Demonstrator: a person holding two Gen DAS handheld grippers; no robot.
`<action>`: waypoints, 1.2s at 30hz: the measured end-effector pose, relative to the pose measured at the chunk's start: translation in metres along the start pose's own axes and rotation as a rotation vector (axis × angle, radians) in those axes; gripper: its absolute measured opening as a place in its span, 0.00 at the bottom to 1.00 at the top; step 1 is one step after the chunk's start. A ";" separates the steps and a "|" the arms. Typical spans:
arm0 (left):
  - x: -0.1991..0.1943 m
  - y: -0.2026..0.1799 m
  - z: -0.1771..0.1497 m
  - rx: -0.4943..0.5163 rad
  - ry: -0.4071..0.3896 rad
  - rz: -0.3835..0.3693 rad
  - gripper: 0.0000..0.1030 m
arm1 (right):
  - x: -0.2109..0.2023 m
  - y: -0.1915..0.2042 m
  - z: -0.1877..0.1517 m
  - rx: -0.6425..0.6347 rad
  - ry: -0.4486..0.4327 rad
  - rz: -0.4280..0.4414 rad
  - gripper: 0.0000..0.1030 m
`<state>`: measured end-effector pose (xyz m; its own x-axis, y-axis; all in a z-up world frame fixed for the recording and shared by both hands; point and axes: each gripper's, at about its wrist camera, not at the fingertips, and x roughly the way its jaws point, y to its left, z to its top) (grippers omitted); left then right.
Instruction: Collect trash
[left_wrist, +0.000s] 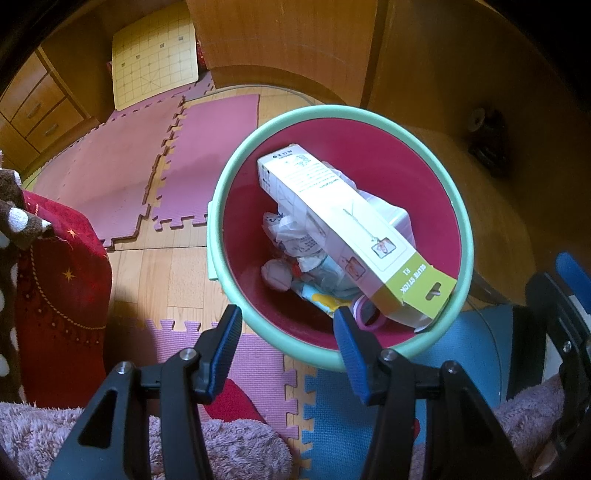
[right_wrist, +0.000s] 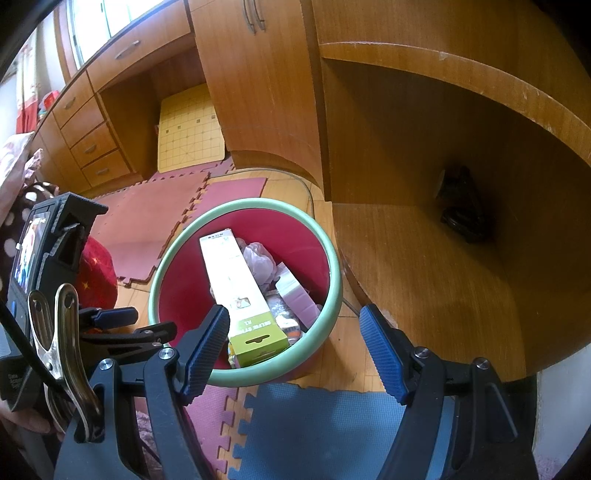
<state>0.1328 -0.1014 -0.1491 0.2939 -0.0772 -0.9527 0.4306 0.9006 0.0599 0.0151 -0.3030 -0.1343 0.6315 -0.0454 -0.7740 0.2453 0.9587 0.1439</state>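
Hovering above a bedroom floor, two hand-held grippers point down at a waste bin (left_wrist: 466, 236) with a mint-green rim and a deep red inside. At far left a red embroidered cloth (left_wrist: 62, 280) hangs beside the pink foam mats (left_wrist: 122, 177) that cover part of the wooden floor (left_wrist: 173, 266). The left gripper (left_wrist: 288, 325) stands half spread and empty, one blue pad over the mat outside the bin and the other over the bin's near rim. Inside the bin a long white carton with a green end (left_wrist: 332, 225), printed "SELFIE STICK", lies slanted across the top of the heap, its green end resting against the near right rim. Beneath it sit crumpled paper (left_wrist: 295, 236), a pale plastic bag (right_wrist: 258, 258) and a small pink ring (left_wrist: 365, 317) at the near edge. The right gripper (right_wrist: 295, 321) hangs with its jaws wide and nothing between them, its left pad over the carton's green end and its right pad over bare floor beside the bin. Right of the bin a wooden cabinet shelf (right_wrist: 424, 266) holds a dark object (right_wrist: 461, 210), too shadowed to make out.
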 end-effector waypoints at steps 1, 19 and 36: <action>0.000 0.000 0.000 0.000 0.000 0.000 0.53 | 0.000 0.000 0.000 0.000 0.001 0.000 0.72; 0.000 0.000 0.000 0.000 0.001 0.000 0.53 | 0.000 -0.001 0.000 -0.001 0.001 0.000 0.72; 0.000 -0.001 0.000 0.000 0.003 -0.002 0.53 | -0.001 -0.001 0.000 -0.001 -0.003 0.001 0.72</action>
<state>0.1327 -0.1020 -0.1488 0.2902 -0.0777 -0.9538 0.4309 0.9006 0.0577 0.0147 -0.3042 -0.1338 0.6336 -0.0455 -0.7723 0.2442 0.9590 0.1438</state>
